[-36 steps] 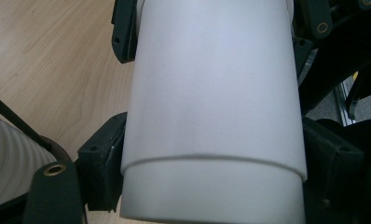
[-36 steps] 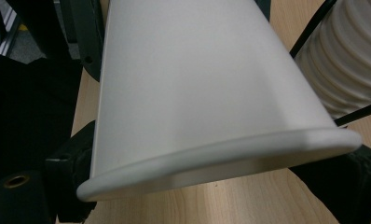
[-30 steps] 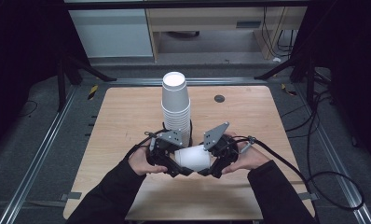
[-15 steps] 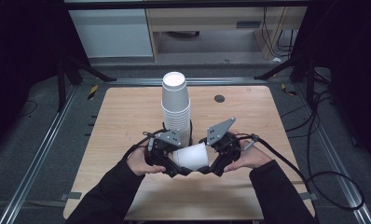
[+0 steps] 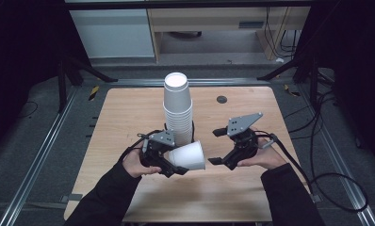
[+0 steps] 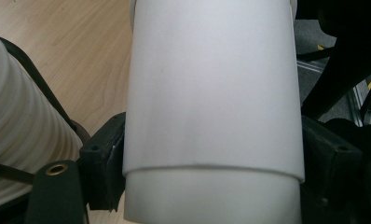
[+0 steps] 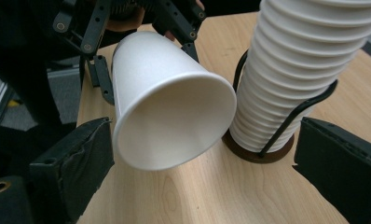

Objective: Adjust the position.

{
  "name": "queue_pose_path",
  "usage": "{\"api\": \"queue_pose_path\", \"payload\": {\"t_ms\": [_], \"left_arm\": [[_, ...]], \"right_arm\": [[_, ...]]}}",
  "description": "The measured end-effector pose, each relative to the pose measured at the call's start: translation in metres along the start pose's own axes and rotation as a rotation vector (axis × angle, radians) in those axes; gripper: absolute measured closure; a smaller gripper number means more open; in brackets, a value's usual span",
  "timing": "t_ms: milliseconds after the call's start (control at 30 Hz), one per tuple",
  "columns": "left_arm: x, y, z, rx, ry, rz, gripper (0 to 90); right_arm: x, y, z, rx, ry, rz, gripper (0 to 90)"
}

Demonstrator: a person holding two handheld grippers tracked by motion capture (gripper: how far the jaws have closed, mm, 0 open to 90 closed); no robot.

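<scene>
Paper cup point(image 5: 189, 156) base hidden in left hand-held gripper point(image 5: 169, 162), rim cut off btm

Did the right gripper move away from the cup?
Yes. The right gripper drew off to the right, away from the stack of cups, its jaws having just been opening, empty; the left gripper holds the cup.

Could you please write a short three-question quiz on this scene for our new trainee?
1. True or false: the left gripper holds the single white cup on its side.
2. What keeps the stack of cups upright? A) a wire holder B) a box C) the right gripper
3. Are the jaws of the right gripper on the cup or apart from it?

Key: 1 true. 2 A, the wire holder. 3 Apart; they are open, having just been opening.
</scene>
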State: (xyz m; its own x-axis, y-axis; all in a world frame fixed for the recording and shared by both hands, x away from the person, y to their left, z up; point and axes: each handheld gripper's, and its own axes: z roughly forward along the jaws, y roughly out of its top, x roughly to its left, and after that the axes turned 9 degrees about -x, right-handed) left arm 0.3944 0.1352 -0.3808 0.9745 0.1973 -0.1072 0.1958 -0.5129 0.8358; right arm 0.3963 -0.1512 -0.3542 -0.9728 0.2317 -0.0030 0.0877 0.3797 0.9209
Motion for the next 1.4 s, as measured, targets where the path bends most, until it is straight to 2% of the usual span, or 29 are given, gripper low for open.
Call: {"api": "queue_pose_path", "payload": {"t_ms": [133, 167, 267, 433, 533, 633, 767, 900, 1033, 1400], "left_arm": [[0.001, 0.0, -0.004, -0.017, 0.017, -0.003, 21.1], [0.001, -0.001, -0.004, -0.039, 0.024, -0.012, 21.1], [0.001, -0.001, -0.008, -0.06, 0.034, -0.013, 21.2], [0.001, -0.001, -0.016, -0.094, 0.046, -0.019, 21.2], [0.001, -0.001, -0.019, -0.111, 0.051, -0.023, 21.2], [0.001, -0.002, -0.021, -0.13, 0.057, -0.027, 21.1], [0.0, -0.002, -0.021, -0.158, 0.053, -0.02, 21.1], [0.0, -0.003, -0.019, -0.166, 0.041, -0.021, 21.1], [0.0, -0.004, -0.016, -0.172, 0.036, -0.022, 21.1], [-0.002, -0.001, -0.012, -0.208, 0.004, -0.008, 21.1]], "right_arm": [[0.001, -0.006, -0.007, -0.019, -0.02, 0.019, 4.5], [0.001, -0.008, -0.008, -0.03, -0.028, 0.026, 4.6], [0.002, -0.014, -0.012, -0.065, -0.049, 0.049, 4.2], [0.001, -0.021, -0.019, -0.09, -0.113, 0.081, 4.4], [0.002, -0.024, -0.021, -0.119, -0.118, 0.112, 4.8], [0.004, -0.028, -0.022, -0.127, -0.123, 0.122, 4.2], [0.006, -0.03, -0.021, -0.16, -0.12, 0.142, 3.9], [0.008, -0.03, -0.017, -0.195, -0.097, 0.155, 4.0], [0.008, -0.031, -0.013, -0.204, -0.087, 0.164, 3.8], [0.009, -0.033, 0.001, -0.23, -0.006, 0.199, 3.6]]}}
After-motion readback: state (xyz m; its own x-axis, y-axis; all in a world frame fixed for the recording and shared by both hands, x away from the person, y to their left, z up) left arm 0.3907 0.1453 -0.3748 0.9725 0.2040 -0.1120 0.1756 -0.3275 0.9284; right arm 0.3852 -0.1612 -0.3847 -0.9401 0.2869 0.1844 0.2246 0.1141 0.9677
